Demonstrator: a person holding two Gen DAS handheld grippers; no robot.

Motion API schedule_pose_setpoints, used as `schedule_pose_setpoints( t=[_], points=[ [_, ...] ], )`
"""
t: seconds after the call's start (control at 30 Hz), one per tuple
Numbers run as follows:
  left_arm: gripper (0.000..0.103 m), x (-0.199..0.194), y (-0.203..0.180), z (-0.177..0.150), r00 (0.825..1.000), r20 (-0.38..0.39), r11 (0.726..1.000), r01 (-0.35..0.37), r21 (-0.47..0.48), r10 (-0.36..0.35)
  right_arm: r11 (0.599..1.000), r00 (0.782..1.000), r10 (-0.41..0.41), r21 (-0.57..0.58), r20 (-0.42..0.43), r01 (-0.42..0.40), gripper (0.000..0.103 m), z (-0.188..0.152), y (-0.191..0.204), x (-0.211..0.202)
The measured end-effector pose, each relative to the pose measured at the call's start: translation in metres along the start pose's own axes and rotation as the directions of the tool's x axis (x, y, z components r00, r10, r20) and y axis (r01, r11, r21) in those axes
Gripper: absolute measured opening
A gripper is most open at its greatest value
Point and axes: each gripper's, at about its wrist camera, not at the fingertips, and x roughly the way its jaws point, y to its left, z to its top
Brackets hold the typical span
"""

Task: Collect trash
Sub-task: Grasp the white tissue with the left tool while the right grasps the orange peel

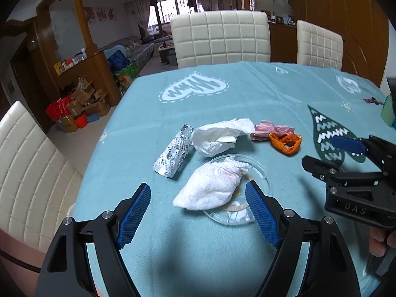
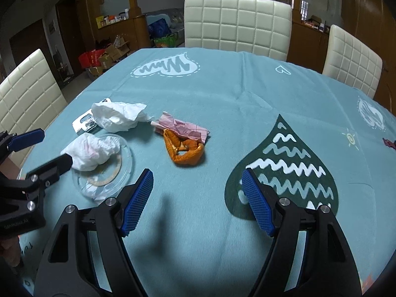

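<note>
So at that point I had both tools hanging over the table with nothing in them. The left gripper was spread wide and empty, sitting right in front of the crumpled tissue that lay half on the clear plastic plate. The right gripper was just as wide open and empty, over bare tablecloth, with the orange peel a bit ahead of it and to its left.

What worried me: that tissue overlapped the plate rim, so if I closed low I'd probably pinch the plate edge too and drag or flip it. The tissue was soft and floppy, so a shallow pinch could tear off a corner and leave the rest. The two grippers were also pretty close together, and reaching for the peel while the left went in could have meant a bump.

Orientation, going by the left wrist view: the tissue's long axis ran diagonally, narrow tip toward the near left, bunched end up toward the far right over the plate. The foil blister pack beside it lay on a similar diagonal, partly tucked under the second white tissue. The pink wrapper touched the peel on its far side.
</note>
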Motion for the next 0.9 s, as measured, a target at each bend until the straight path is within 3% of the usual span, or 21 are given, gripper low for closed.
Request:
schedule_pose_setpoints(
  t=[0.27,0.33,0.47,0.57,0.77,0.9],
  points=[
    [0.077,0.025,0.000,0.002,0.999,-0.035,1.000,0.002,0.010,-0.001,0.999,0.999,0.025,0.030,-0.042,-0.024,0.071,0.011,0.000,0.031],
    [0.077,0.030,-0.001,0.002,0.999,-0.039,1.000,-0.001,0.013,0.001,0.998,0.999,0.040,0.041,-0.030,-0.039,0.063,0.013,-0.001,0.031],
    [0.077,0.034,-0.003,0.001,1.000,-0.029,1.000,0.003,0.023,-0.002,1.000,0.999,0.019,0.019,-0.034,-0.018,0.036,0.012,0.002,0.030],
    [0.075,0.034,-0.007,0.000,1.000,-0.015,0.999,0.004,0.040,-0.004,1.000,1.000,0.016,0.022,-0.026,-0.015,0.031,0.011,0.002,0.028],
    [0.033,0.027,-0.013,-0.003,1.000,-0.011,0.997,0.017,0.080,-0.017,1.000,1.000,0.008,-0.002,-0.023,-0.008,0.029,0.006,0.007,0.021],
    [0.022,0.020,-0.016,-0.006,1.000,-0.002,0.995,0.021,0.099,-0.021,1.000,1.000,0.011,-0.003,-0.016,-0.011,0.028,0.002,0.008,0.012]
  ],
)
